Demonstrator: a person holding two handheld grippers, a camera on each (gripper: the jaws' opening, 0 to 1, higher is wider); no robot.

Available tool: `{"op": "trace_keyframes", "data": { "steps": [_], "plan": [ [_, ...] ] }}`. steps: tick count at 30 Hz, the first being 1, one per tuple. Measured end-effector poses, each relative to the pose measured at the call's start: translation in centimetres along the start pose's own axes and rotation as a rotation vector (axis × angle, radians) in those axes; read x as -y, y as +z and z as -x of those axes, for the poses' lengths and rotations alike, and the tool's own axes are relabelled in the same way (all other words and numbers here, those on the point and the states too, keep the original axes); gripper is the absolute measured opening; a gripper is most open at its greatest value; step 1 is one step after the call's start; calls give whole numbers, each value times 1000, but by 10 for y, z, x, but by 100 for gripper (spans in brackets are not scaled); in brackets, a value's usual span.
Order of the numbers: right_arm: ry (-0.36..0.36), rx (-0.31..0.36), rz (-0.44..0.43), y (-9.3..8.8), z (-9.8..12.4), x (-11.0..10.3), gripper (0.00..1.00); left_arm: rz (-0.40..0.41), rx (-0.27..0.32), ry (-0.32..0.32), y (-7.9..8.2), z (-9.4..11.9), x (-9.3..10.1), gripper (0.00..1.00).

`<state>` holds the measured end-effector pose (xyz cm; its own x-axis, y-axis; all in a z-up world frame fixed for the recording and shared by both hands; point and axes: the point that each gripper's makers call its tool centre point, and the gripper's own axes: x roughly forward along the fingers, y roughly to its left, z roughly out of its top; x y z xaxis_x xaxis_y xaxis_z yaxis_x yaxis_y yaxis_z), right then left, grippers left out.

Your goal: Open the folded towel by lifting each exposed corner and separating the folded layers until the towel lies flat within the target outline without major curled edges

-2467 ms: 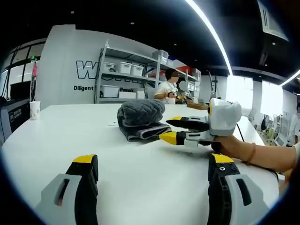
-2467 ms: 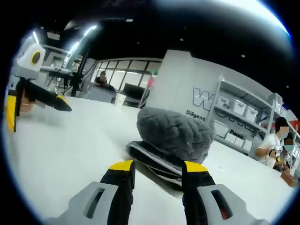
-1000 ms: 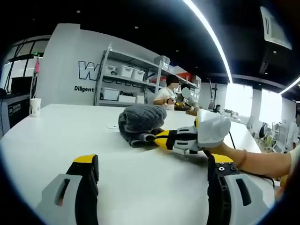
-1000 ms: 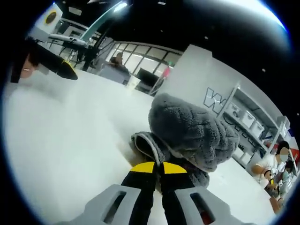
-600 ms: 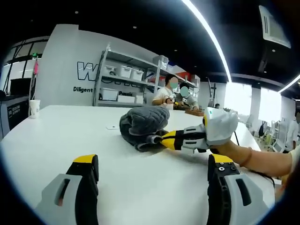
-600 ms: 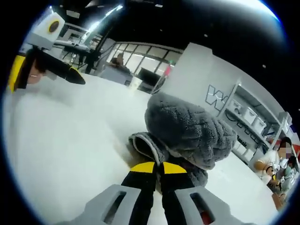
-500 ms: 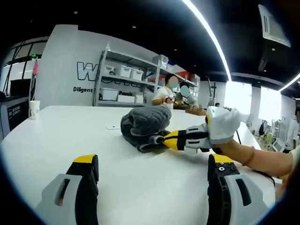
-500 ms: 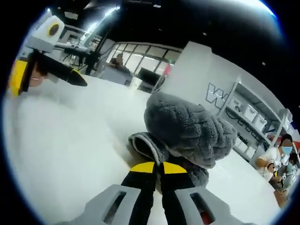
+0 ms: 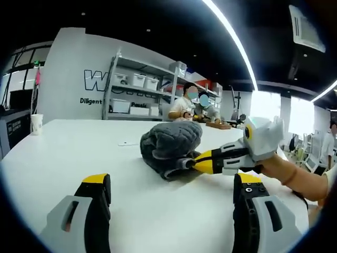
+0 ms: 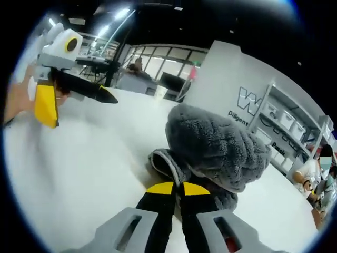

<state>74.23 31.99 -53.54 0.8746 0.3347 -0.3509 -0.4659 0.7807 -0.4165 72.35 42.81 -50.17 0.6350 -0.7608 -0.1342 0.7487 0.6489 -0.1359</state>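
Since a second ago, your right claw (image 10: pixel 177 188) has dragged the grey towel (image 9: pixel 171 146) rightward across the white tabletop (image 9: pixel 68 153).
It pinches the towel's lower fold; your left claw (image 9: pixel 171 185) hangs spread, well short.

Left gripper (image 9: pixel 171 184) jaws apart over white table (image 9: pixel 79 142), right gripper (image 9: pixel 202 162) pinching grey towel (image 9: pixel 171 142)
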Motion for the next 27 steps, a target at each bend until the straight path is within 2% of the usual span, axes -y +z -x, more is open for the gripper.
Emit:
{"op": "trace_keyframes", "data": {
  "steps": [4, 11, 15, 19, 22, 27],
  "plan": [
    [3, -16, 28, -2, 14, -9, 0, -7, -11, -6, -2, -1, 2, 96],
    [61, -27, -29, 1, 19, -14, 0, -17, -23, -6, -5, -1, 2, 96],
    [108, -23, -84, 2, 24, -21, 0, -13, -20, -4, -4, 0, 2, 96],
    [155, -27, -112, 1, 30, -26, 0, -7, -19, -1, -2, -5, -8, 96],
    [237, -22, -136, 0, 34, -35, 0, -6, -21, 0, -1, -7, -13, 95],
    [286, 2, -164, 2, 42, -33, 0, -4, -21, 5, 1, -10, -20, 95]
  ]
}}
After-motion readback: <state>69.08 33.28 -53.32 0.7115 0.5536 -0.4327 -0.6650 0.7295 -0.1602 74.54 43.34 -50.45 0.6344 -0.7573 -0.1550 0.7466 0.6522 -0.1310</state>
